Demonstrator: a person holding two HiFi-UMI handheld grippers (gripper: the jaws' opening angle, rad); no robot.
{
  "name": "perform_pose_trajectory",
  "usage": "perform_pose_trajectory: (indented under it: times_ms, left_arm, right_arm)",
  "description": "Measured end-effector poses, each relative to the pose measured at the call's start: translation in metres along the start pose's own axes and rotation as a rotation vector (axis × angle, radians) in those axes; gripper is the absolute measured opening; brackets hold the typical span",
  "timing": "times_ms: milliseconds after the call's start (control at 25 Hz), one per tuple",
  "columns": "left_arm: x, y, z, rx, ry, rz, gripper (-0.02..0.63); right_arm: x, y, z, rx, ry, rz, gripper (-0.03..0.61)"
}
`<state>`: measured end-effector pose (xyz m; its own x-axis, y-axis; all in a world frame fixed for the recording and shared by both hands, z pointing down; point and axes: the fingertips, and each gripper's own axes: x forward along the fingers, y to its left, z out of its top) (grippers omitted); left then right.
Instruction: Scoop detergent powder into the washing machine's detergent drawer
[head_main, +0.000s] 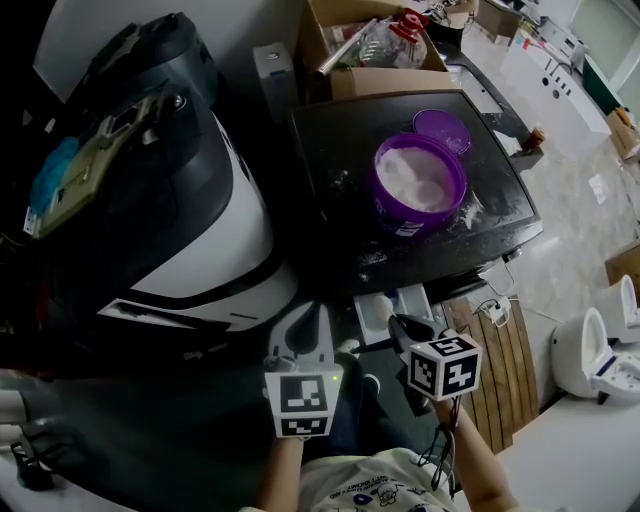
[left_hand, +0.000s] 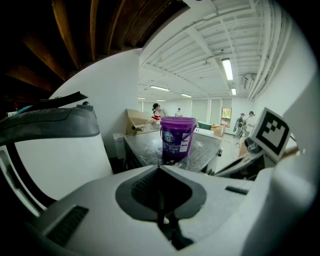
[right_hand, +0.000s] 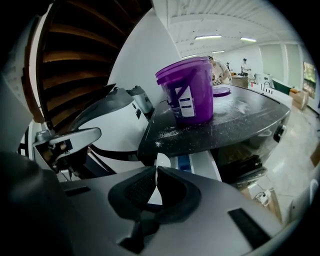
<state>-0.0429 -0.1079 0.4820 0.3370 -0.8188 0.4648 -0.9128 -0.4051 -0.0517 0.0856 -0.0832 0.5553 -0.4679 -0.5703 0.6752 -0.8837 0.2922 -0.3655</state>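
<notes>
Bucket stands ahead on the surface, nearer the right gripper than the left gripper, both clenched empty.

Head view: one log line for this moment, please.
tub open on washer | lid beside it | drawer out | left tool shut, empty | right tool shut, empty
</notes>
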Motion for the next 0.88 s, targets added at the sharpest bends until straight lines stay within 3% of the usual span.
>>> perform_pose_trajectory:
  times_ms: [520, 880]
  left_arm:
    - [0.000, 0.003, -0.008, -0.007, 0.011, 0.002, 0.002]
    - [0.001, 0.007, -0.008, -0.006, 0.010, 0.008, 0.002]
  right_arm:
    - [0.014, 0.004, -0.008, -0.265, 0.077, -0.117, 0.021]
    - [0.026, 0.006, -0.015, -0.583, 0.123, -0.207, 0.021]
